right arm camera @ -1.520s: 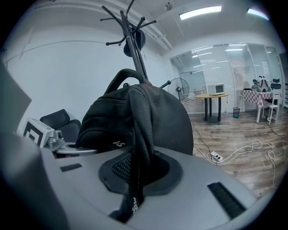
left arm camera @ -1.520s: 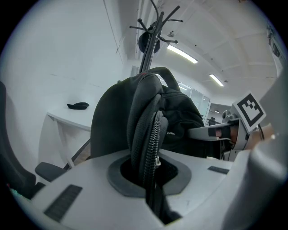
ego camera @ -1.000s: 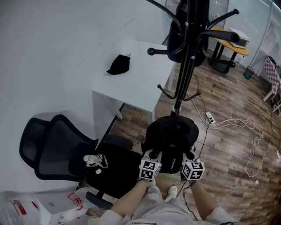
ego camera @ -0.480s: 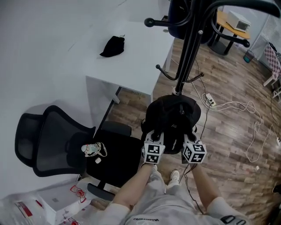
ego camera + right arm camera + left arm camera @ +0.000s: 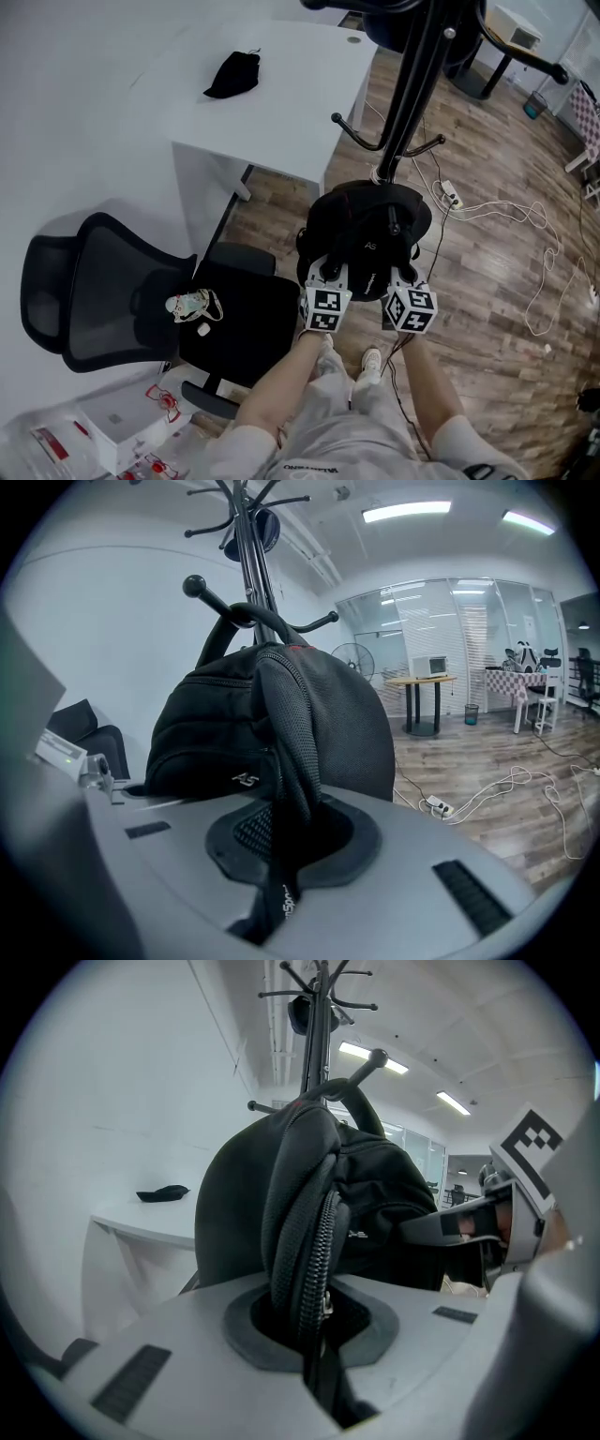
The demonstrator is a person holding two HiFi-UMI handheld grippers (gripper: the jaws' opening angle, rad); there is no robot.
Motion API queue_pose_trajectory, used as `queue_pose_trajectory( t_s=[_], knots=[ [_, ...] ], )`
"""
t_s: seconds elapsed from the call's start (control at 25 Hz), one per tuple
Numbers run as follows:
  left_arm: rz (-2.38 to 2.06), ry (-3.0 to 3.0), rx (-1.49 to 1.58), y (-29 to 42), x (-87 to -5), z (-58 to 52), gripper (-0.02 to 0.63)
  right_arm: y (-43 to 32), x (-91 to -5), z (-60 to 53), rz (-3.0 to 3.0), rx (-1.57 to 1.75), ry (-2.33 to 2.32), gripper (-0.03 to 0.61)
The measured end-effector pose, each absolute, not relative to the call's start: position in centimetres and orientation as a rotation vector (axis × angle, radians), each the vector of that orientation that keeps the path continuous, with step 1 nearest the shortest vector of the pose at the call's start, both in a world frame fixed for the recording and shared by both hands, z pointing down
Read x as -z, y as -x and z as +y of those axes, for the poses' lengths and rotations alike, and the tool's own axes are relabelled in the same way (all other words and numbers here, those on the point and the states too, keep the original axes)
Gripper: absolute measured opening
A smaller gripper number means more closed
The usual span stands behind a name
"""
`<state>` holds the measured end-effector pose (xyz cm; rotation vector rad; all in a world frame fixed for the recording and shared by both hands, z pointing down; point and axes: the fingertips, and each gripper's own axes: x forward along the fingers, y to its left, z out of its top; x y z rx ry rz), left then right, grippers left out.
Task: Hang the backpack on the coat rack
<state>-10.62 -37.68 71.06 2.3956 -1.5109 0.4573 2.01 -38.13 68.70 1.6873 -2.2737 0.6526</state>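
Head view: left gripper [image 5: 328, 273], right gripper [image 5: 401, 275] clamp backpack [image 5: 364, 223].

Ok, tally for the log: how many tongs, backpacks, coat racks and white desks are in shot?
Tongs: 2, left tongs and right tongs
Backpack: 1
Coat rack: 1
White desk: 1
Total: 5

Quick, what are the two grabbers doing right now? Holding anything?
Left gripper: closed, holding the backpack by a zippered edge.
Right gripper: closed, holding the backpack by a strap.
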Motion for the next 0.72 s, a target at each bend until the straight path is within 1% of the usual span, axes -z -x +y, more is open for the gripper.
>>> queue_pose_trajectory(
  t_s=[0.72],
  knots=[
    [-1.538,-2.4,-0.49,9.5,-73.6,-40.1,0.026,-2.6,-70.8,-40.5,-2.249,-0.587,-1.651,0.029]
  ],
)
